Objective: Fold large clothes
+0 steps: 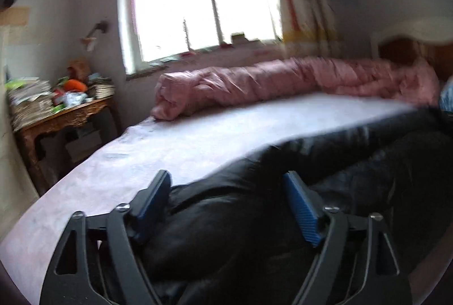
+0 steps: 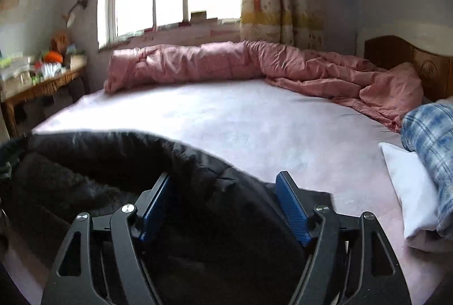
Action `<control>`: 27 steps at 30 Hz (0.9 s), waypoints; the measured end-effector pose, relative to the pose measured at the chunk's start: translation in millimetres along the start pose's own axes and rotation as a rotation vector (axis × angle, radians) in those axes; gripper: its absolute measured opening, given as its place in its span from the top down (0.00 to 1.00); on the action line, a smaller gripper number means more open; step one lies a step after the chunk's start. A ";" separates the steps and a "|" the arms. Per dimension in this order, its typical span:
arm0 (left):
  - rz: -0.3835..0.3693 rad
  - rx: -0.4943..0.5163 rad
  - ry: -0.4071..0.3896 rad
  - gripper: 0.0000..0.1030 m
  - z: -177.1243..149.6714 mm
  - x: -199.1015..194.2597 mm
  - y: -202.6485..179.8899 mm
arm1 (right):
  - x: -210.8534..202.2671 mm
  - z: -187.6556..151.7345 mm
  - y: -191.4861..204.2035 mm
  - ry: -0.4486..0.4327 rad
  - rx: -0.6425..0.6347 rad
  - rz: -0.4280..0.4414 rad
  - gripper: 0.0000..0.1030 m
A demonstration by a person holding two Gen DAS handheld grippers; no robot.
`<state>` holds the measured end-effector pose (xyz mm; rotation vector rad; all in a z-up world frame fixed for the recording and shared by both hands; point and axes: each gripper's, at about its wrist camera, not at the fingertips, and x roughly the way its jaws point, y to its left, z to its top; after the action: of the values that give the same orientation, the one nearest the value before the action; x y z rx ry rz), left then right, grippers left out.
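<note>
A black puffy jacket (image 1: pixel 354 163) lies on the near part of a bed with a pale pink sheet (image 1: pixel 198 135). My left gripper (image 1: pixel 226 174) stands wide over the jacket's left end; a fold of black fabric lies between its blue pads (image 1: pixel 303 211) without being pinched. In the right wrist view the same jacket (image 2: pixel 99 160) stretches off to the left. My right gripper (image 2: pixel 224 176) is also wide, with the jacket's right end bulging loosely between its fingers (image 2: pixel 291 208). The fabric under both grippers hides the sheet there.
A rolled pink quilt (image 2: pixel 226 58) runs along the far side under the window. A blue plaid cloth (image 2: pixel 430 129) and a white pillow (image 2: pixel 410 191) lie at the right by the wooden headboard (image 2: pixel 410 58). A cluttered wooden table (image 1: pixel 65 118) stands left of the bed.
</note>
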<state>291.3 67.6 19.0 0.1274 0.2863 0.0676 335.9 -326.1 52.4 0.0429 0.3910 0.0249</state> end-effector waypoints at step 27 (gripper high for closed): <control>-0.253 -0.265 0.076 0.01 -27.4 -11.1 66.6 | -3.4 -18.5 -48.1 0.042 0.109 -0.026 0.28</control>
<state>269.7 135.8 5.0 -0.1747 0.3643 -0.1409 326.5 -373.6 34.3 0.1455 0.4348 -0.0211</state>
